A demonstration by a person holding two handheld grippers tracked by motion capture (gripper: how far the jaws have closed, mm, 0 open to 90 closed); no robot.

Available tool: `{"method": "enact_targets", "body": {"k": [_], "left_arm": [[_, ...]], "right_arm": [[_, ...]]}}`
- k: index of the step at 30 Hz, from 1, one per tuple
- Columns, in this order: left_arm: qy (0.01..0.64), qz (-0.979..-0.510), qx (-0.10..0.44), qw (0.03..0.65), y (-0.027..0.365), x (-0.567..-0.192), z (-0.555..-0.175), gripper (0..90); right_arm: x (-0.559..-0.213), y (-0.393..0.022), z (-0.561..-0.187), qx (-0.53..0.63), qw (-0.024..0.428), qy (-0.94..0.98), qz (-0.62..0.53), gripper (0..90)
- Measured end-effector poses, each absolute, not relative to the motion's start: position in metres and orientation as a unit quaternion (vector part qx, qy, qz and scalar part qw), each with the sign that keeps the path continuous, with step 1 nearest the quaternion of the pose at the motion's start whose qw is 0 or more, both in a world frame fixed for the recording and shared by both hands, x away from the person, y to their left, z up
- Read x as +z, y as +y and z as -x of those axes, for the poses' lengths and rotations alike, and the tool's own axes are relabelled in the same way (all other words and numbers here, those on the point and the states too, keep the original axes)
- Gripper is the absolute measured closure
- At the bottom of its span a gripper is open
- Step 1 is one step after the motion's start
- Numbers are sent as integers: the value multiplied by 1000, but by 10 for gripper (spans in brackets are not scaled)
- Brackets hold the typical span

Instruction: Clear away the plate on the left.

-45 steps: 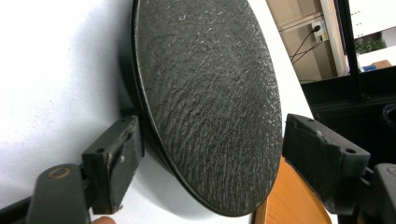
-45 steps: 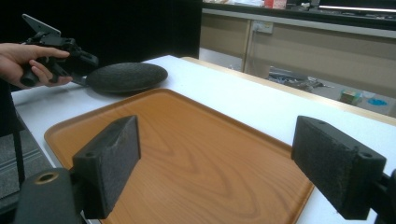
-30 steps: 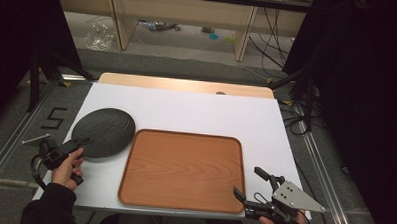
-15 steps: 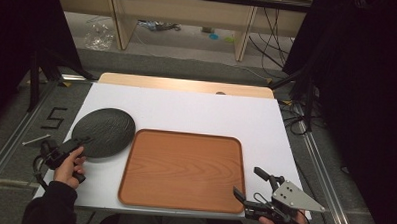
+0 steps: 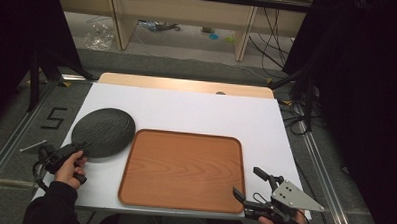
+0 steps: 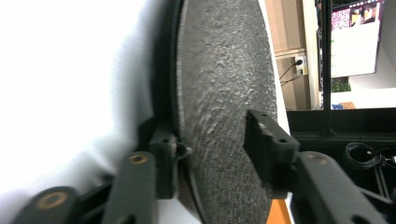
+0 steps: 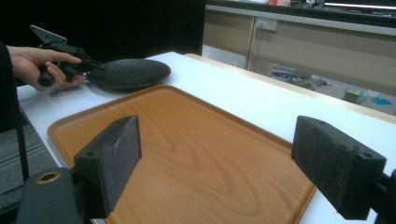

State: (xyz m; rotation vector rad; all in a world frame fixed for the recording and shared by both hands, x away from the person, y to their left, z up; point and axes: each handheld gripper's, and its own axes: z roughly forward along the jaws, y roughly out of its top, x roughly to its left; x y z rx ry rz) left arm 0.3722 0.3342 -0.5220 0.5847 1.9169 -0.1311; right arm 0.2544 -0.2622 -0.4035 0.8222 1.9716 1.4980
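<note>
Left gripper (image 5: 79,149): jaws just been closing, now straddling near rim of dark textured plate (image 5: 103,131); one pad under rim, other not quite pressing on top face.
Right gripper (image 5: 254,186): jaws spread wide, nothing between, near right corner of wooden tray (image 5: 184,170).
Plate position: flat on white table (image 5: 196,112), left of tray, just touching its edge.
Handling: likely stiff, heavyish, breakable; rough surface aids grip; rim best hold.
</note>
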Motion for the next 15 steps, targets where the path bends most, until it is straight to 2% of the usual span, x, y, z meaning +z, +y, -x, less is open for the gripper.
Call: {"method": "enact_targets", "body": {"k": [1, 2, 7, 15], "left_arm": [[805, -245, -56, 537, 335, -523, -372, 652], [807, -240, -56, 537, 335, -525, -371, 702], [809, -237, -59, 534, 336, -527, -370, 781], [797, -218, -60, 560, 338, -528, -368, 838]], "right_arm": [[-403, -263, -254, 548, 264, 732, -305, 171], [-403, -263, -254, 549, 264, 732, -305, 174], [-403, -261, -253, 555, 249, 730, -311, 178], [-403, -262, -254, 551, 260, 732, -303, 178]]}}
